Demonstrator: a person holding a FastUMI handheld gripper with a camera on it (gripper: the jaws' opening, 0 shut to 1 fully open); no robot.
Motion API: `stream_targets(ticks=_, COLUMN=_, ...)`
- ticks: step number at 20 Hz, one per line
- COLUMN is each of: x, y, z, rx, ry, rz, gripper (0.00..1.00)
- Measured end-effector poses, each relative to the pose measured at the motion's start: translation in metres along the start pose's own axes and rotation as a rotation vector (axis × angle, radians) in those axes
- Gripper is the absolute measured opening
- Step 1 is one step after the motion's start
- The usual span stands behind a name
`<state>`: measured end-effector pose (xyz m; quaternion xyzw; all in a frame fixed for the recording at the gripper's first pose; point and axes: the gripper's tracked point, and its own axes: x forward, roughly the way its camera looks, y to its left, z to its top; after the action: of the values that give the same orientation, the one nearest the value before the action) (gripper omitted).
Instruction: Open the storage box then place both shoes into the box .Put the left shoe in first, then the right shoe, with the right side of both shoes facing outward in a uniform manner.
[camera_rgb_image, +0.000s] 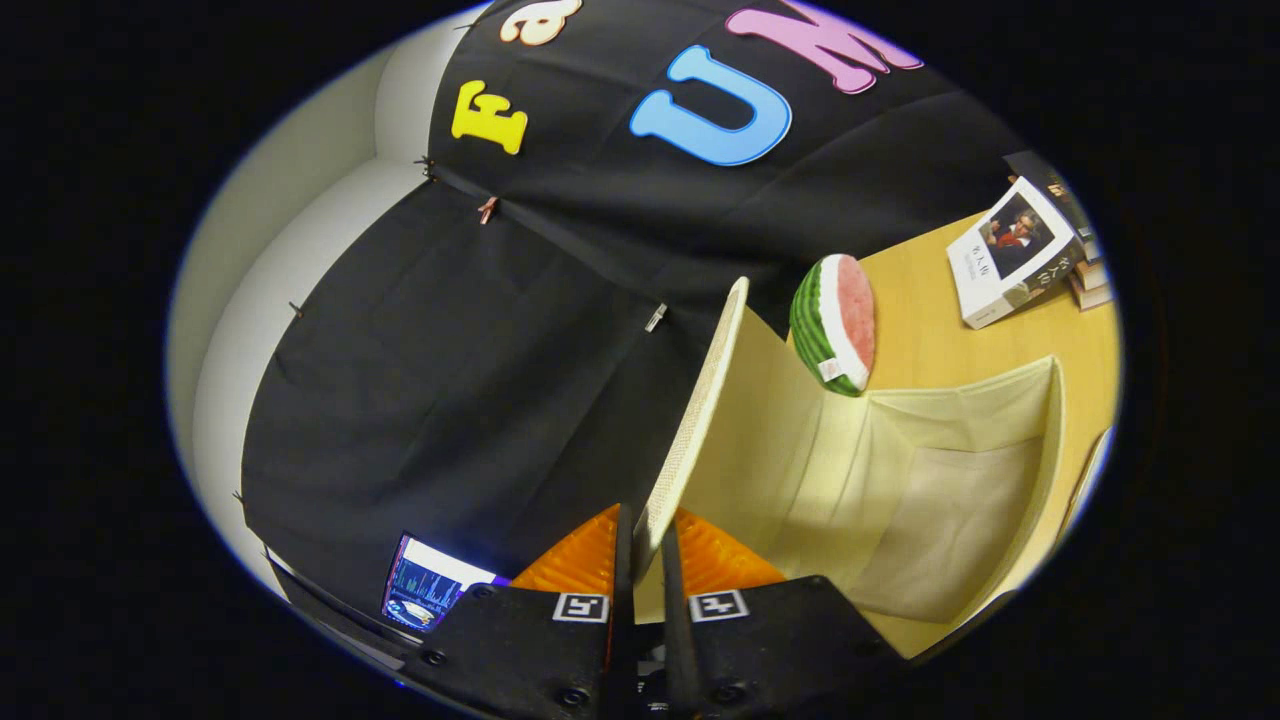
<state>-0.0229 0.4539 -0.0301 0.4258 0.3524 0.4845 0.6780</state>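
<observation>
The tongs (645, 560) were clamped on the lifted flap (700, 420) of the cream fabric storage box (1040, 450), which lay open on the pale wooden surface (920, 320), its beige lining bare, a watermelon-slice toy (833, 322) just beyond.

Staged test booth w/ home props: black cloth wall (450, 380), wooden table (930, 310), books (1010, 265), toy watermelon slice (835, 325).

Melon slice (835, 322) behind box (950, 490), books (1015, 265) beyond.
</observation>
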Motion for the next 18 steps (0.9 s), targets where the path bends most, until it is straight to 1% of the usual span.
stream_targets(ticks=1, x=0.007, y=0.005, z=-0.005, rx=-0.022, ry=0.008, rz=0.015, gripper=0.18)
stream_targets(ticks=5, x=0.028, y=0.006, z=-0.035, rx=-0.080, ry=0.088, rz=0.010, gripper=0.69)
stream_targets(ticks=6, x=0.029, y=0.007, z=-0.037, rx=-0.086, ry=0.093, rz=0.009, gripper=0.93)
stream_targets(ticks=7, x=0.027, y=0.008, z=-0.040, rx=-0.091, ry=0.095, rz=0.010, gripper=0.97)
stream_targets(ticks=10, x=0.015, y=0.004, z=-0.039, rx=-0.119, ry=0.077, rz=0.000, gripper=0.97)
stream_targets(ticks=13, x=-0.010, y=-0.003, z=-0.030, rx=-0.136, ry=0.037, rz=-0.020, gripper=0.97)
stream_targets(ticks=15, x=-0.034, y=-0.015, z=-0.016, rx=-0.161, ry=-0.018, rz=-0.062, gripper=0.97)
stream_targets(ticks=17, x=-0.063, y=-0.031, z=-0.004, rx=-0.188, ry=-0.062, rz=-0.125, gripper=0.97)
stream_targets(ticks=18, x=-0.079, y=-0.043, z=-0.001, rx=-0.199, ry=-0.076, rz=-0.169, gripper=0.97)
